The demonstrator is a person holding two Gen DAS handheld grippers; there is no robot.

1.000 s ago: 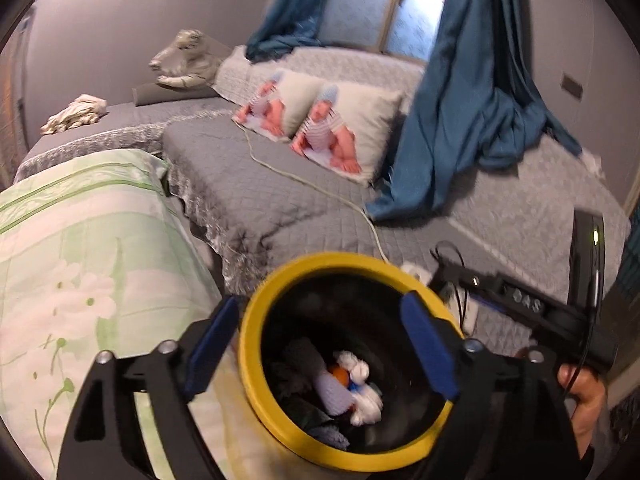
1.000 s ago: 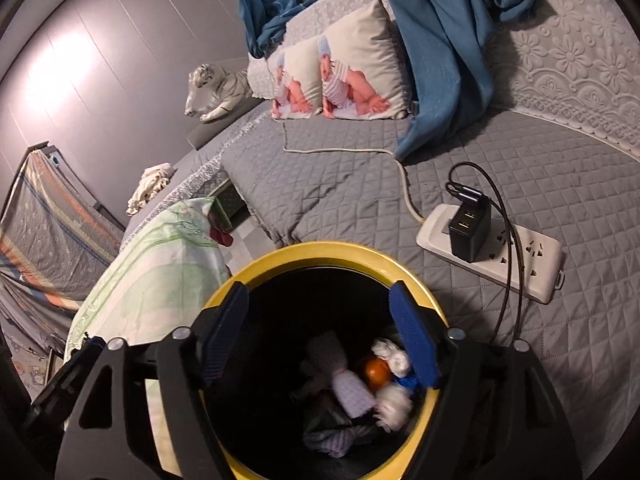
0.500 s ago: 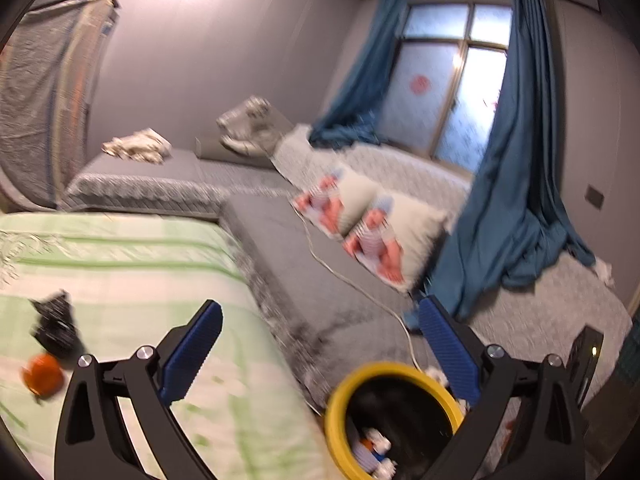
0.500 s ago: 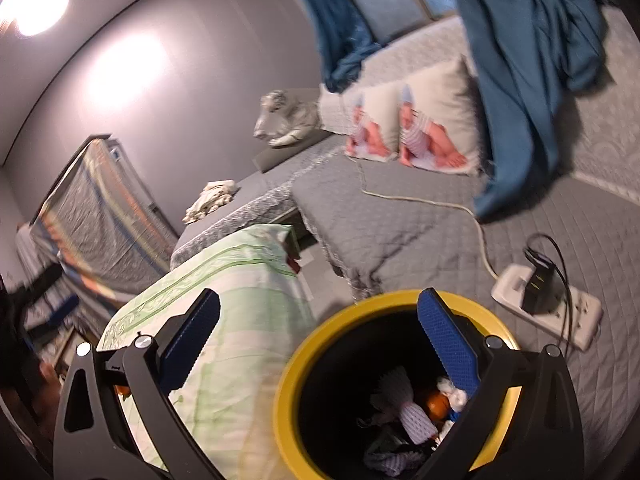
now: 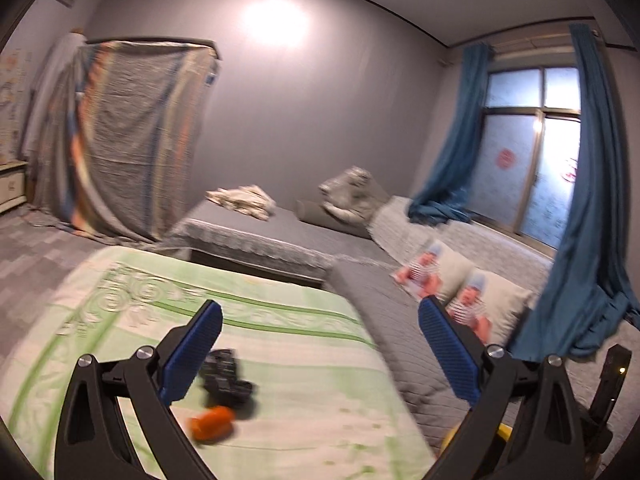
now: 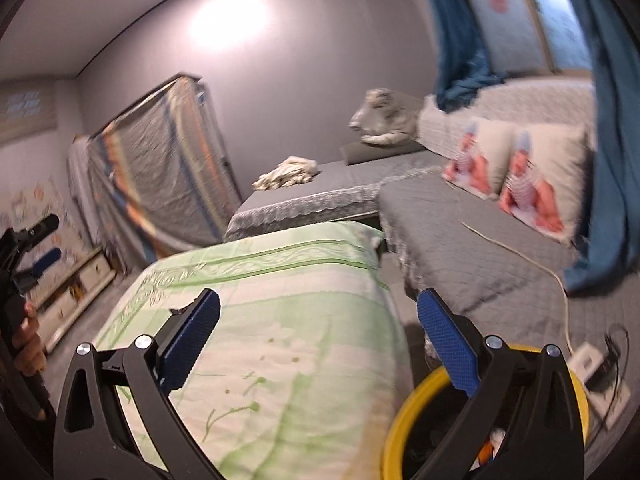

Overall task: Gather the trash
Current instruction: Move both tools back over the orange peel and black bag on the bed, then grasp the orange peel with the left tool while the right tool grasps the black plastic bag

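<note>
Grippers have both come up from the round yellow-rimmed black trash bin (image 6: pixel 404 432), which a second ago filled each view. Left gripper (image 5: pixel 320 348) and right gripper (image 6: pixel 318 338) have their fingers wide apart and empty. I judge one drop finished: an orange piece (image 5: pixel 212 422) and crumpled black object (image 5: pixel 226 378) wait on the green floral cloth (image 5: pixel 280 360).
</note>
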